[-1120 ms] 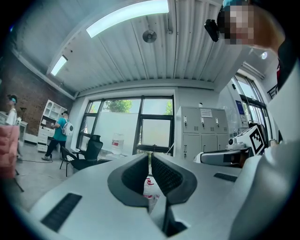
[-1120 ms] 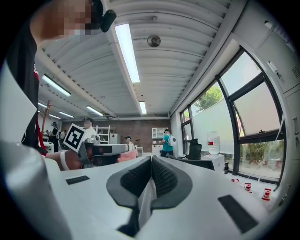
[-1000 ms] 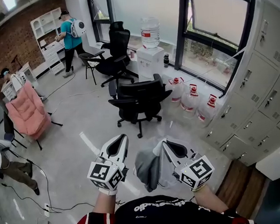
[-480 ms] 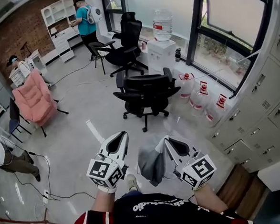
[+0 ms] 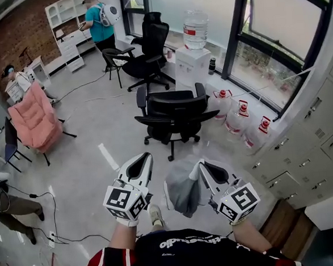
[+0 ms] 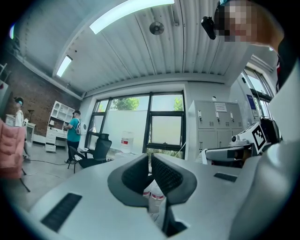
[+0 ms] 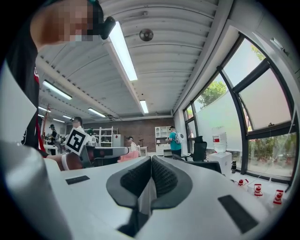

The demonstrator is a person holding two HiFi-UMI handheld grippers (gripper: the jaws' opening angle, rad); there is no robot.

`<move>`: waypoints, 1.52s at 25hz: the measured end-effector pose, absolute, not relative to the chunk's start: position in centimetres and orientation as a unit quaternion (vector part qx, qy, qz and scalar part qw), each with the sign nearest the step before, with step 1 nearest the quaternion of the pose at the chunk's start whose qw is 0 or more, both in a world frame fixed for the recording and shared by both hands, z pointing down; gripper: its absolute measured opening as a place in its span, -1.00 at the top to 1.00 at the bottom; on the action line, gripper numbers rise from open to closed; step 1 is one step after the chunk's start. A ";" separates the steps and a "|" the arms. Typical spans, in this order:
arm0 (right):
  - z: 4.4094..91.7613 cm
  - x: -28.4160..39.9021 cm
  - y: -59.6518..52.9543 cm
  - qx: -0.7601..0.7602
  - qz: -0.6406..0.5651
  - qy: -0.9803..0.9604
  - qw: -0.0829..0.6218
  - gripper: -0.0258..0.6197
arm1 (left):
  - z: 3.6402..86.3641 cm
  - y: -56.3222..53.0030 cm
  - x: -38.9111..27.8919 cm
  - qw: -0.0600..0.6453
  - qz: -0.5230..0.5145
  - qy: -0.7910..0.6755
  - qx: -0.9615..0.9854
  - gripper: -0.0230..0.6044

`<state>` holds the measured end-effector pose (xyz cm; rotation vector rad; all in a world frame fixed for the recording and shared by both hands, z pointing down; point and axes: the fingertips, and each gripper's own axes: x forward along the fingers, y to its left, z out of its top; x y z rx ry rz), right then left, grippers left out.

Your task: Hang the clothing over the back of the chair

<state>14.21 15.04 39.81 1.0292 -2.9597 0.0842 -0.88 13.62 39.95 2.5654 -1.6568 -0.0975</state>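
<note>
A black office chair point(image 5: 174, 115) stands on the grey floor ahead of me, its back turned toward me. My right gripper point(image 5: 198, 166) is shut on a grey piece of clothing point(image 5: 182, 192) that hangs in a bunch to the left of its jaws. In the right gripper view a thin grey strip of the clothing point(image 7: 146, 199) shows between the closed jaws. My left gripper point(image 5: 140, 162) is held beside it, shut with nothing in it. In the left gripper view the left gripper point(image 6: 150, 161) has its jaws together and points toward the windows.
A water dispenser point(image 5: 191, 59) and several water bottles point(image 5: 236, 116) stand by the window behind the chair. Grey lockers point(image 5: 320, 141) line the right. A second black chair point(image 5: 149, 51), a pink chair point(image 5: 37, 118), a person in teal point(image 5: 99, 23) and floor cables point(image 5: 48, 223) lie left.
The view has moved forward, so the black chair sits slightly nearer. Both grippers keep their hold and place in front of me.
</note>
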 end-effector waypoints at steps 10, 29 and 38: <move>37.2 8.0 5.1 0.365 0.022 -0.931 -0.007 0.87 | 36.9 3.4 -8.3 0.029 -0.045 -0.522 0.852 0.81; 35.3 -1.2 -6.2 0.399 -0.005 -0.917 0.001 0.87 | 37.3 -7.2 -19.9 0.035 -0.050 -0.493 0.868 0.81; 35.0 -1.6 -10.3 0.413 -0.014 -0.911 0.001 0.87 | 38.1 -11.8 -19.7 0.048 -0.050 -0.474 0.878 0.81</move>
